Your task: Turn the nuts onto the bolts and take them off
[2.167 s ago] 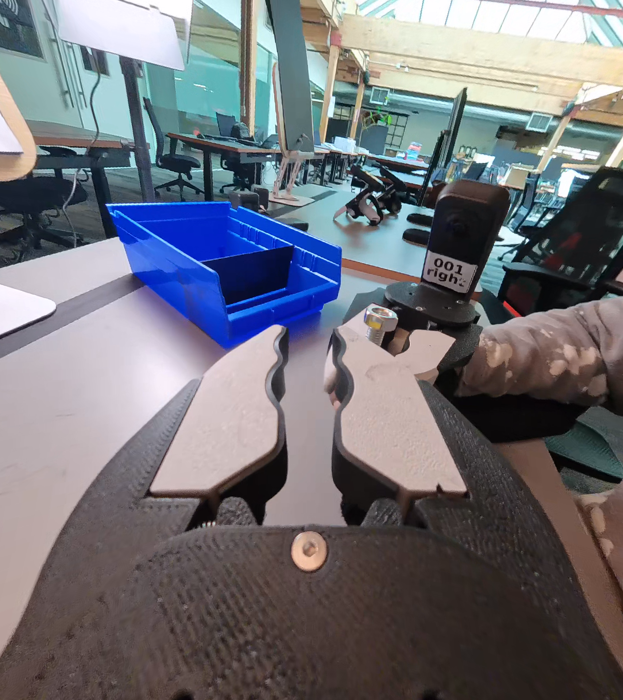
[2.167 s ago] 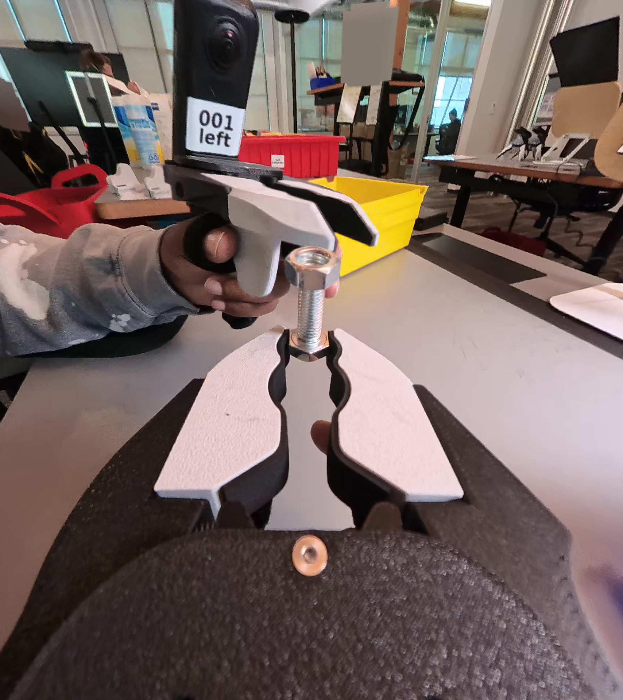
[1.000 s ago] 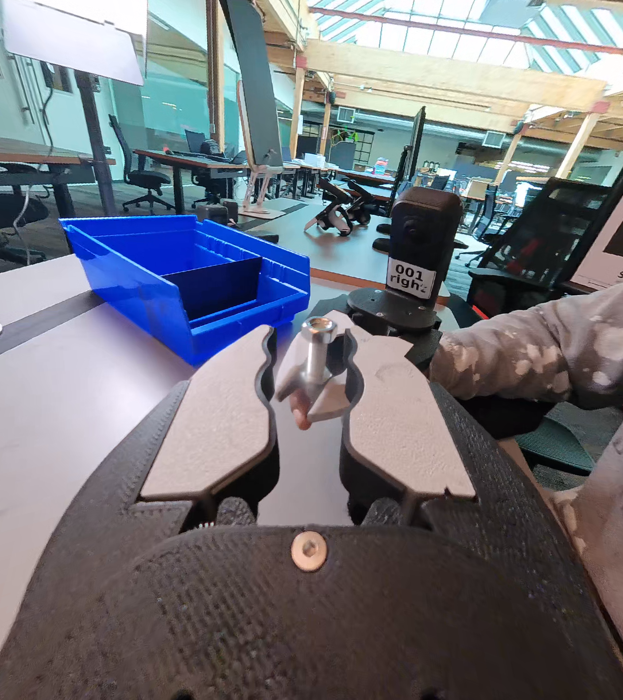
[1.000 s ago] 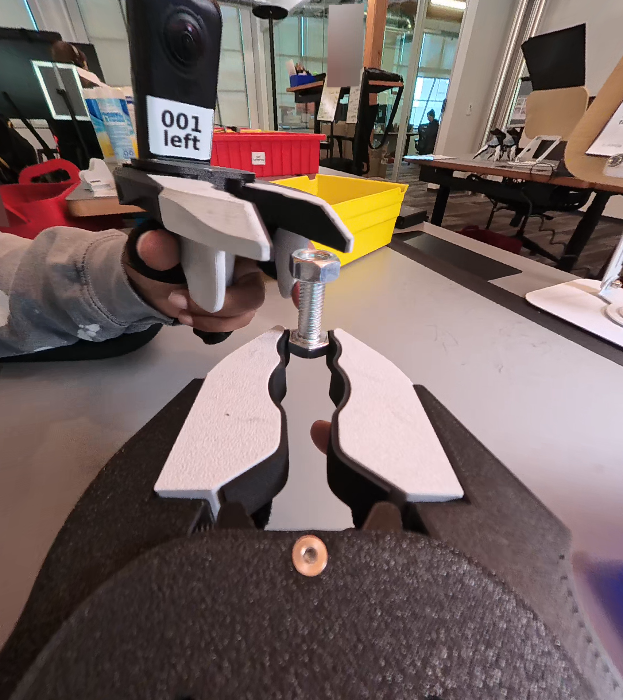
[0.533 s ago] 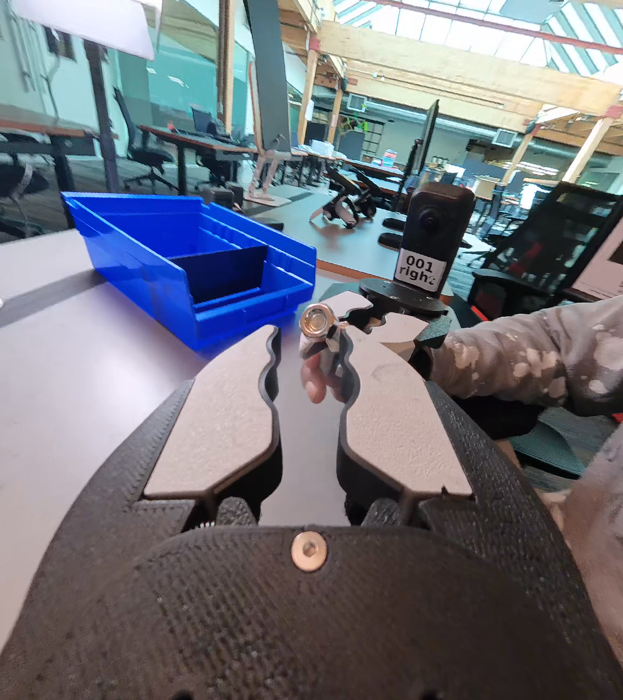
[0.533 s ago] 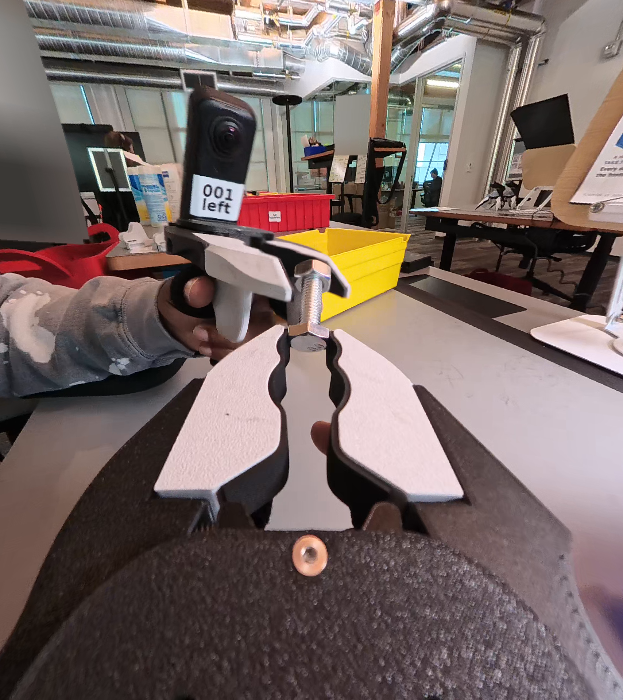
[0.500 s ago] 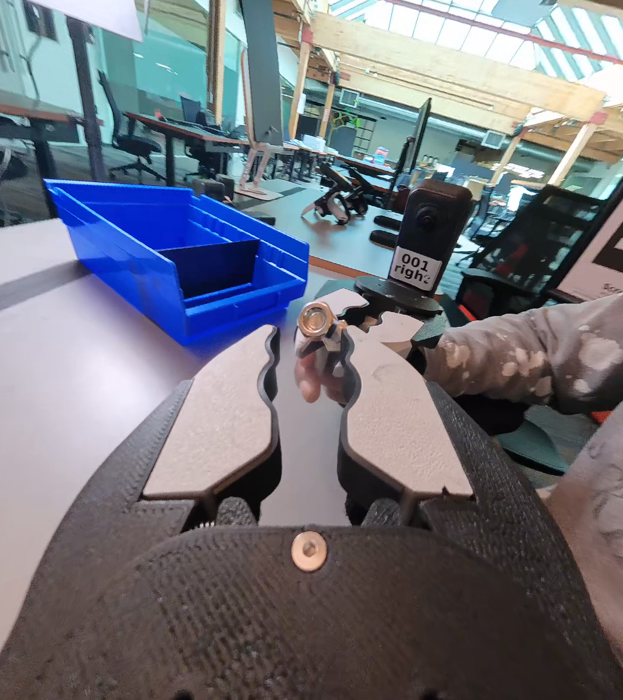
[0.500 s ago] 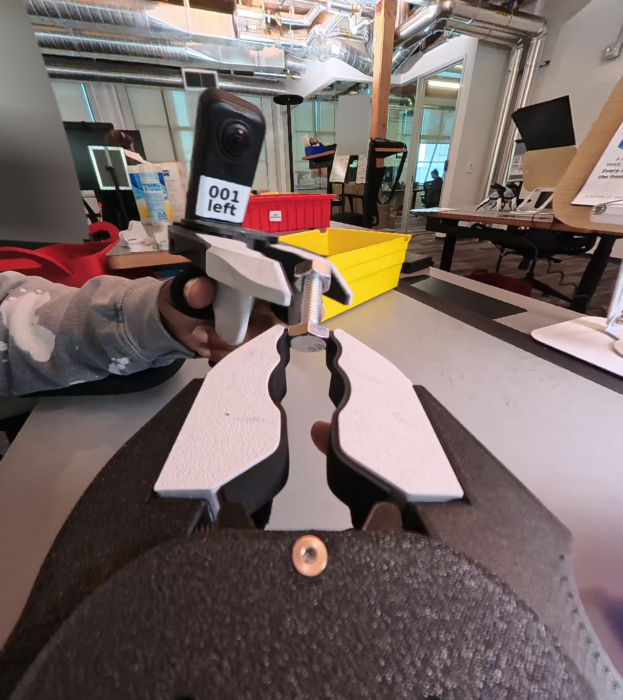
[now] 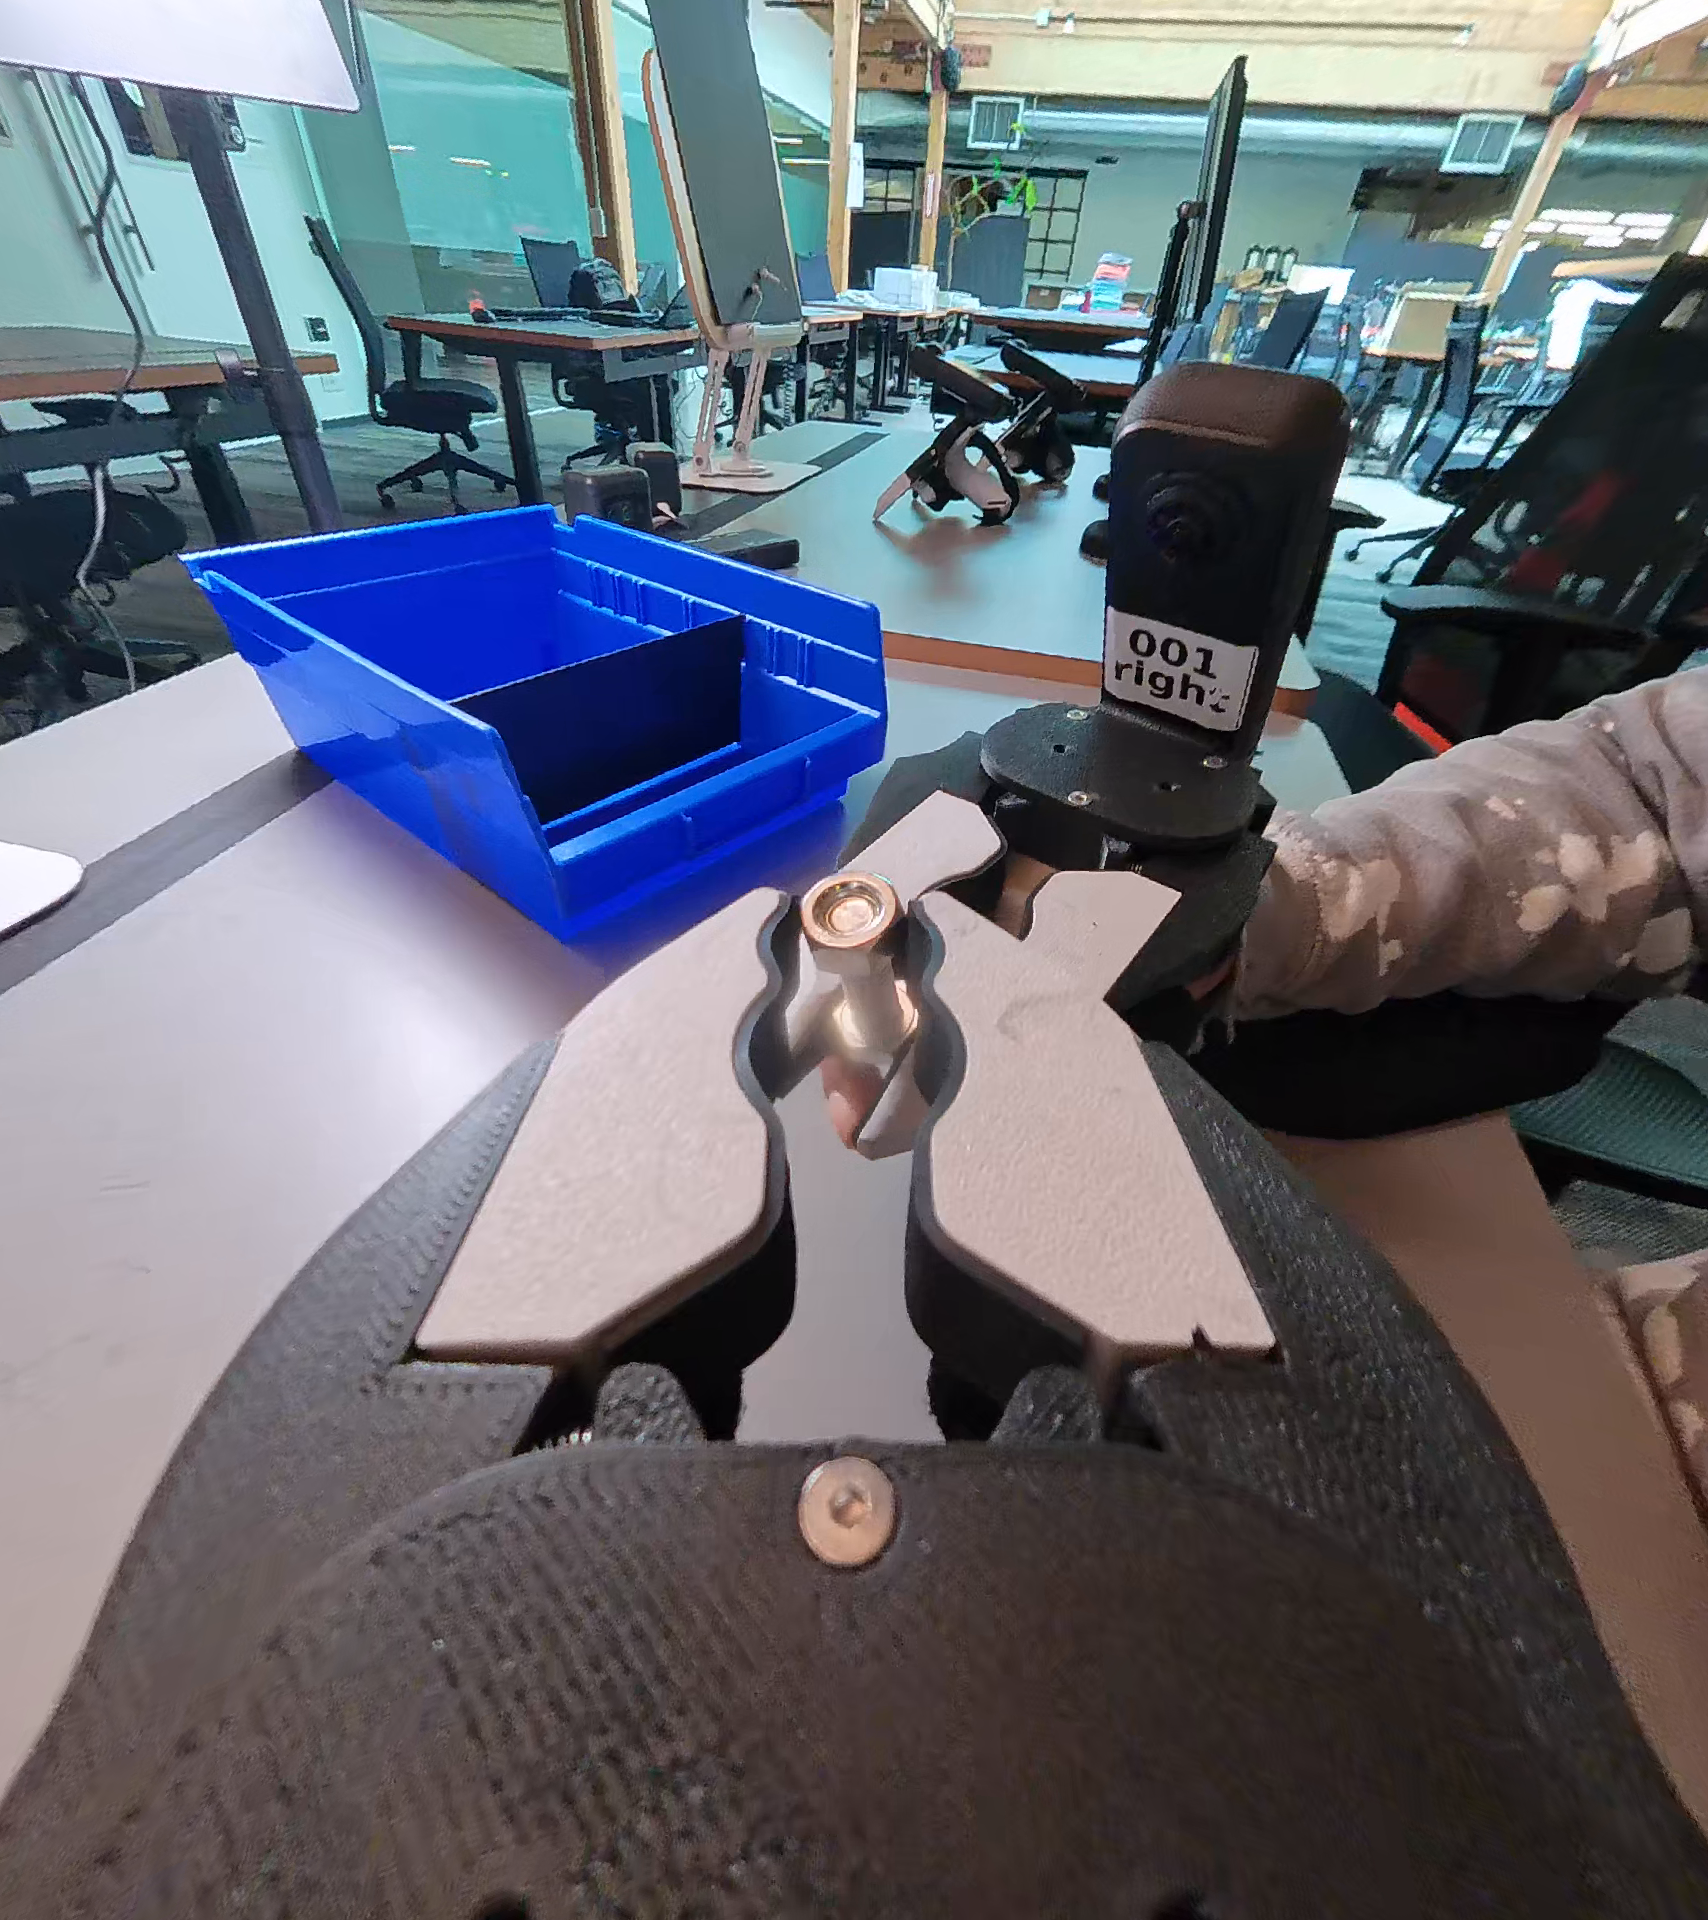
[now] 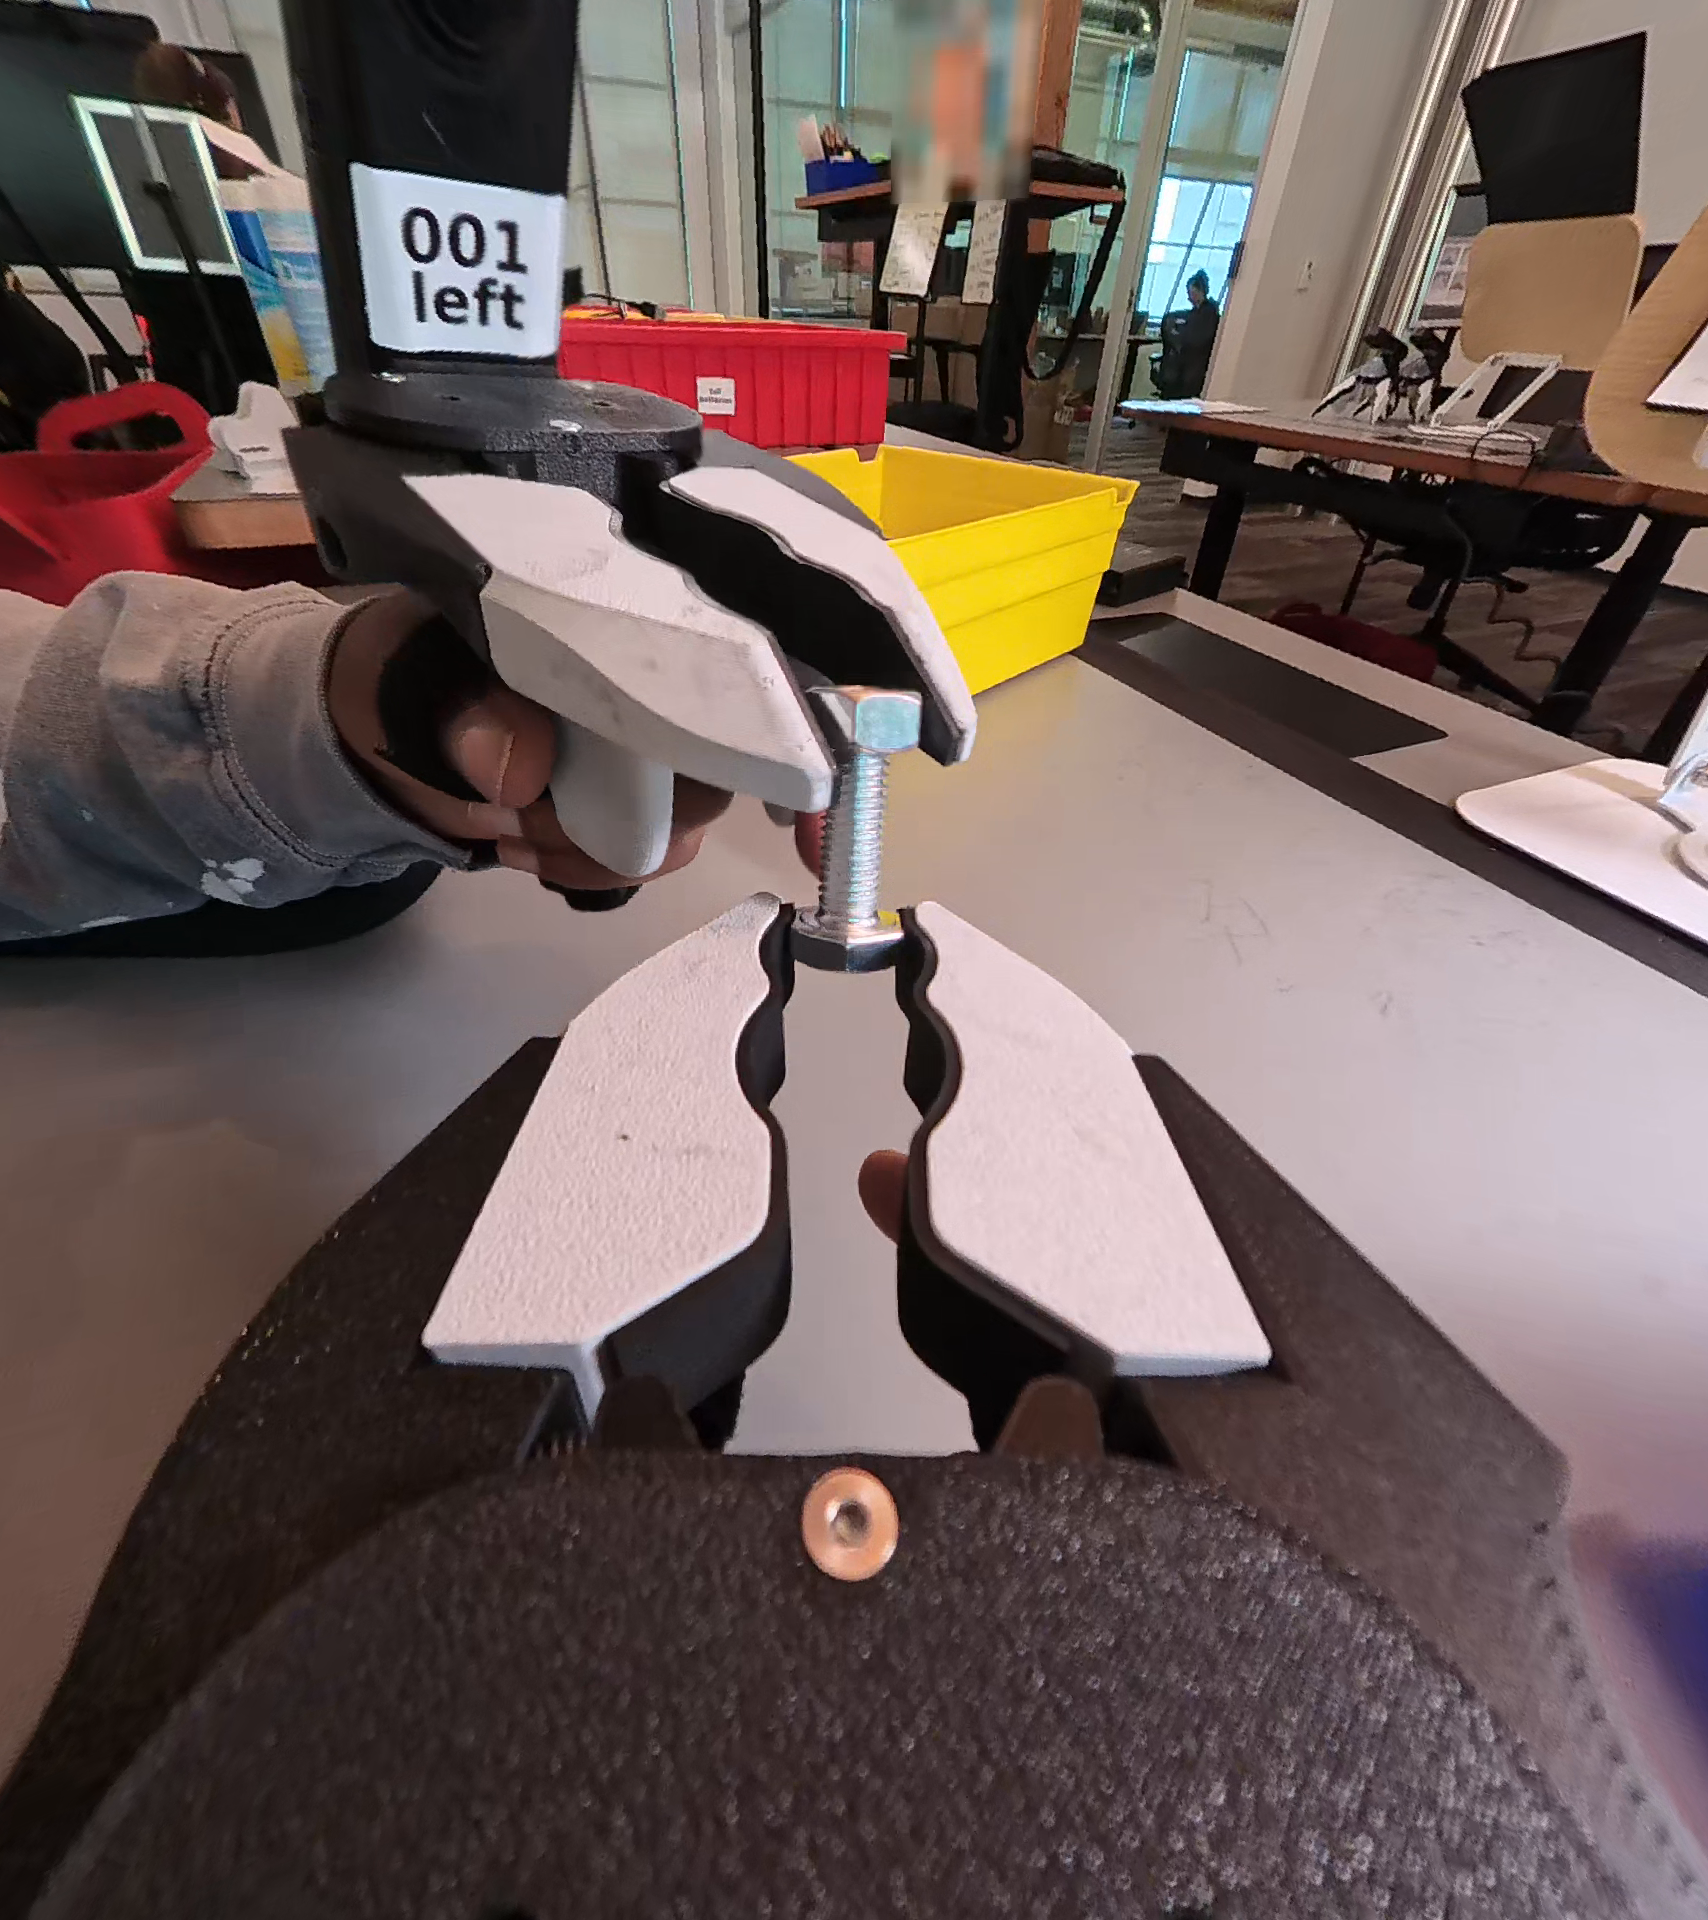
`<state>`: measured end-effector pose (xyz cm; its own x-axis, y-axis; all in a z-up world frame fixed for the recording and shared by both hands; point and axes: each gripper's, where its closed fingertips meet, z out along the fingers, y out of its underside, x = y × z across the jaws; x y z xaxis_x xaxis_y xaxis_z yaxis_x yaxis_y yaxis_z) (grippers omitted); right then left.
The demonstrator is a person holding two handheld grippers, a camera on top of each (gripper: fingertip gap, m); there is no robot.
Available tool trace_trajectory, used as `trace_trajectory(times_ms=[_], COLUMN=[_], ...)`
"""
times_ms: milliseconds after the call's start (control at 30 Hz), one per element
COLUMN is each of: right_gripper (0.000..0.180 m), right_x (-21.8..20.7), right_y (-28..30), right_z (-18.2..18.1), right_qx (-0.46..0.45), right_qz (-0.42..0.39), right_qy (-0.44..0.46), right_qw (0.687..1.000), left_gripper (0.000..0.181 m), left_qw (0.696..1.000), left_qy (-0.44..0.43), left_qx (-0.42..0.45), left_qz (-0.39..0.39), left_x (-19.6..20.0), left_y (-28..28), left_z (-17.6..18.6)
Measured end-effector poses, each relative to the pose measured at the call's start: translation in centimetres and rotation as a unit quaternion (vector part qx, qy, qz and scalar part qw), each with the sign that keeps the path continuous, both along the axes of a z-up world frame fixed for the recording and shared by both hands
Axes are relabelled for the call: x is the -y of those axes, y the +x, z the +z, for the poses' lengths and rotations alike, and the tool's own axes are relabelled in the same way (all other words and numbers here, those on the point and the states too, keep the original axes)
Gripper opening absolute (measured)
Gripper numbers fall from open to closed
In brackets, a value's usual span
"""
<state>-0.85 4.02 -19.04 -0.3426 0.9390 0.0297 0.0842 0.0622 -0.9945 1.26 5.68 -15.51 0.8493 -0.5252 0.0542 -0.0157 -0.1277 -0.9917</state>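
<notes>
A silver bolt (image 10: 855, 842) stands upright over the grey table (image 10: 1349, 987). My right gripper (image 10: 848, 940) is shut on the bolt's head at its fingertips. A silver nut (image 10: 876, 722) sits at the top of the bolt's thread. My left gripper (image 9: 850, 925) comes in from the left and is shut on that nut (image 9: 848, 916) at its fingertips. In the left wrist view the bolt's shaft (image 9: 845, 1013) runs down between my fingers, and its head is hidden. A person's hands hold both grippers.
A blue bin (image 9: 559, 665) with a dark divider stands beyond the left gripper. A yellow bin (image 10: 995, 540) and a red bin (image 10: 725, 374) are behind it in the right wrist view. A white stand base (image 10: 1608, 831) is at the table's right. The grippers are tip to tip, or close to it.
My left gripper has shifted from beside the bolt to over its top, and its fingertips now close on the nut. My right gripper has kept hold of the bolt's head.
</notes>
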Motion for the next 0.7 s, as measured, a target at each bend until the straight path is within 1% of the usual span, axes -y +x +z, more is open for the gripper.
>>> trace_trajectory(times_ms=[233, 367, 567, 700], right_gripper=[0.018, 0.019, 0.018, 0.018], right_x=[-0.2, -0.3, -0.3, 0.2], right_y=[-0.2, -0.3, -0.2, 0.1], right_z=[-0.5, -0.7, -0.7, 0.4], right_qx=[0.015, 0.018, 0.012, -0.020], right_qz=[-0.007, -0.011, -0.014, 0.002], right_qy=[0.004, 0.008, 0.026, 0.011], right_qw=[1.000, 1.000, 0.999, 1.000], left_gripper=[0.020, 0.020, 0.020, 0.022], left_qw=[0.998, 0.997, 0.997, 0.999], left_qy=[0.007, 0.008, 0.011, 0.022], left_qx=[-0.059, -0.077, -0.074, -0.021], left_qz=[0.017, 0.021, 0.016, -0.014], left_x=[-0.1, -0.2, -0.1, 0.4], left_y=[-0.1, -0.1, 0.2, 0.5], left_z=[-0.5, -0.8, -0.7, 0.2])
